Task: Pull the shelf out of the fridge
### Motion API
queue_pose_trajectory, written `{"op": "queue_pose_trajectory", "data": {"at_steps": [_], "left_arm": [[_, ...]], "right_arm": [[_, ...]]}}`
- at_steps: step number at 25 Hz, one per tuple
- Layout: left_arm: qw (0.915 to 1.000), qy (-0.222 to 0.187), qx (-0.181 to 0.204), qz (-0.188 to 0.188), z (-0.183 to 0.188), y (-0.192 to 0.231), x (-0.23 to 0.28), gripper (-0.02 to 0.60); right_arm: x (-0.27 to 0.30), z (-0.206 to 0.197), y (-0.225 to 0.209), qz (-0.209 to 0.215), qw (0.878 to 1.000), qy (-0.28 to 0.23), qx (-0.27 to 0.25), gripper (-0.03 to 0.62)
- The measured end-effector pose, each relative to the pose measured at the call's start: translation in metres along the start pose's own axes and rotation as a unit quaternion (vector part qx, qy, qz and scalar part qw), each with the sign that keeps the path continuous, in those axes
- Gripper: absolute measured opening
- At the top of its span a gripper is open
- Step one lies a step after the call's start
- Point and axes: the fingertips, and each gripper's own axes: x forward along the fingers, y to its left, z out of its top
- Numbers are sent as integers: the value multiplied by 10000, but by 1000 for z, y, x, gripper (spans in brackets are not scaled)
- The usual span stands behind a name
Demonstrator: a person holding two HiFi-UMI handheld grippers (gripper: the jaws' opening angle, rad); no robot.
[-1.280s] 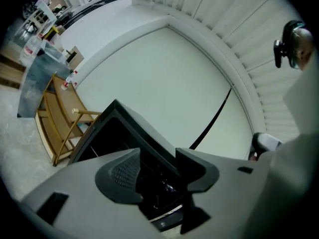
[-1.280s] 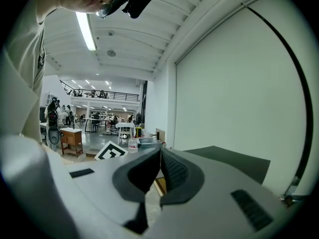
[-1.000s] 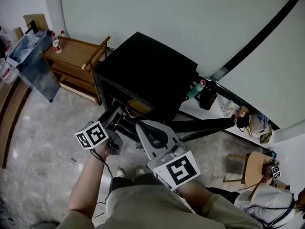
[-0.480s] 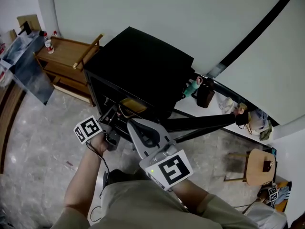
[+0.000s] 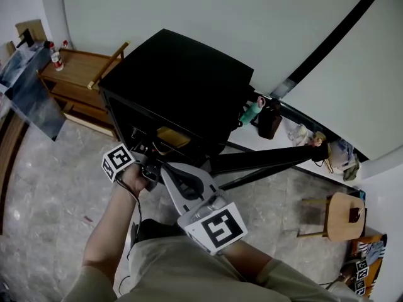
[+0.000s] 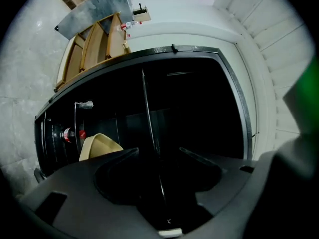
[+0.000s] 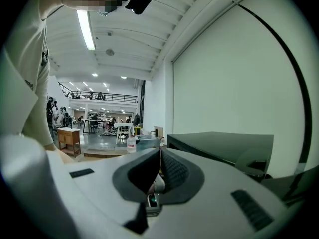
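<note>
The black fridge [image 5: 182,87] stands with its door [image 5: 264,161] swung open to the right. My left gripper [image 5: 145,155] is at the open front. In the left gripper view its jaws [image 6: 158,153] stand open, and the thin edge of the shelf [image 6: 149,118] runs between them into the dark interior. A yellow object [image 6: 99,146] lies inside, to the left of the jaws. My right gripper [image 5: 164,167] hangs just outside the opening, beside the left one. It is shut [image 7: 160,156] with nothing between its jaws.
A wooden rack [image 5: 79,74] carrying a bottle [image 5: 56,58] stands left of the fridge, with a shiny panel [image 5: 31,93] leaning by it. A green bottle [image 5: 250,113] and a dark bag [image 5: 269,121] sit behind the door. A wooden stool [image 5: 346,216] stands at the right.
My left gripper has moved forward, up to the fridge's open front. The right gripper has followed and come closer to the opening. The head view has shifted a little.
</note>
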Motion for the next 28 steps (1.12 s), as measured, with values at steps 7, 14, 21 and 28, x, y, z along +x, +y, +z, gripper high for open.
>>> {"op": "queue_pose_trajectory", "data": {"at_steps": [7,14,21,28], "left_arm": [[9997,-41,-255,40,0,19,20,235],[9986,-85,-483,-215,1,23,36,183],[9975,-34,-564,-434,6,19,52,143],[9979,149,-391,-496,4,14,61,110]], "right_arm": [[2,-19,-4,-127,9998,121,75,-3],[8,-30,-13,-311,9993,101,163,-3],[17,-34,-21,-489,9985,93,215,-3],[15,-38,-23,-623,9978,180,132,-3]]}}
